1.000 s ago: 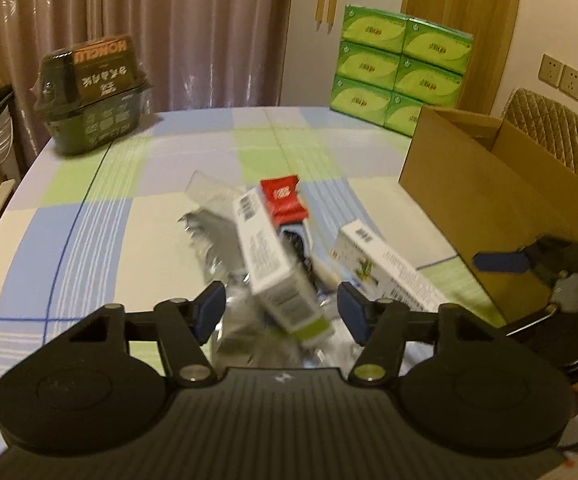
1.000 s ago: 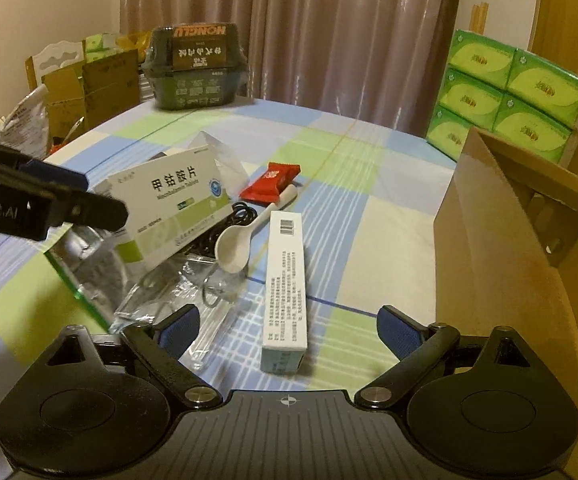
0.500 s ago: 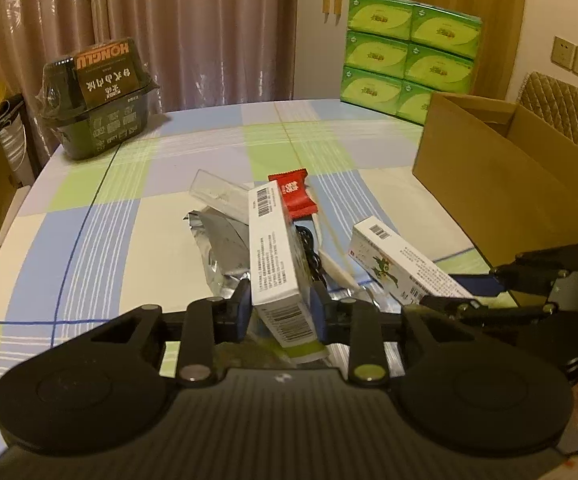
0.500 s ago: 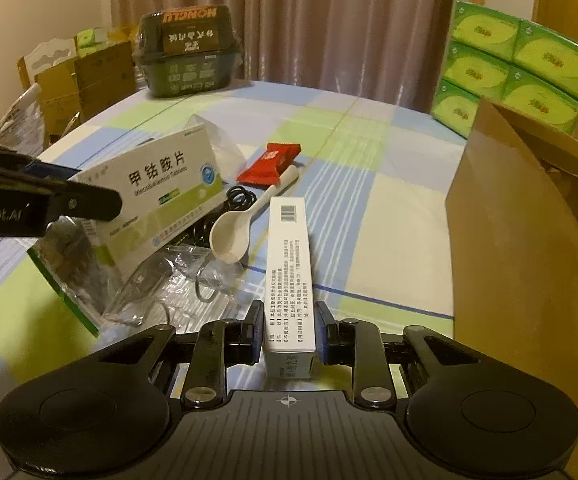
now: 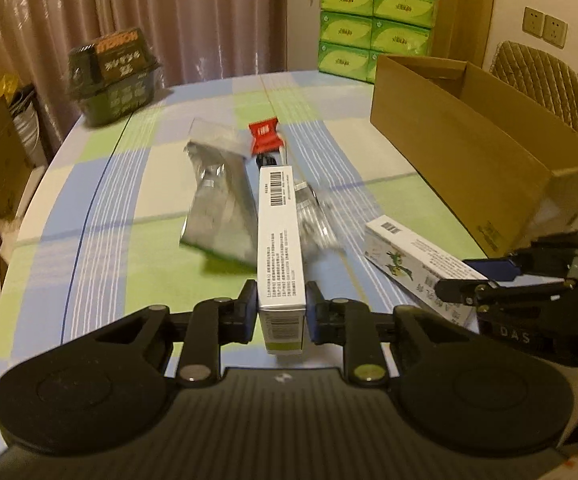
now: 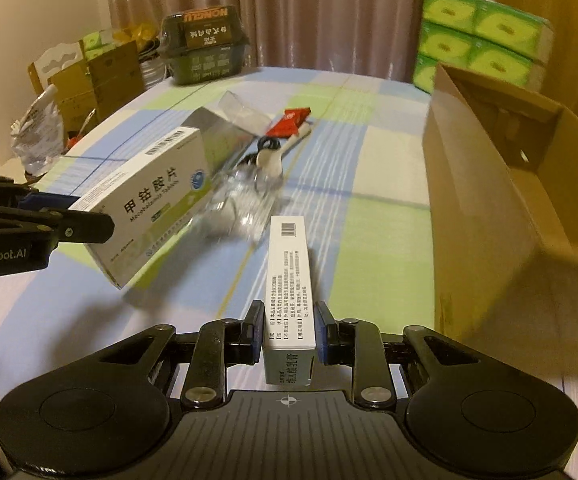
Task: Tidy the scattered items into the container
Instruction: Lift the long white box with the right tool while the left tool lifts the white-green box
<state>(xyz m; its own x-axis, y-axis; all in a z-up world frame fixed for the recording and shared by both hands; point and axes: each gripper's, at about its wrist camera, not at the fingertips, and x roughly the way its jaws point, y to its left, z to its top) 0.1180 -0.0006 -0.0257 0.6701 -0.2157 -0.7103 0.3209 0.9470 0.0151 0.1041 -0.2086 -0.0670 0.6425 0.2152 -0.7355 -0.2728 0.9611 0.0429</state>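
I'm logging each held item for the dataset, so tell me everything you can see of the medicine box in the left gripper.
The medicine box is a flat white cardboard carton. Its broad face, seen from the right wrist, bears Chinese characters, small Latin lettering, a round blue logo and a green band along the lower edge; a barcode sits on its narrow top side. It looks closed and undented. The left gripper is shut on one end, holding it tilted above the checked tablecloth, its far end over a clear plastic wrapper; whether they touch is unclear.
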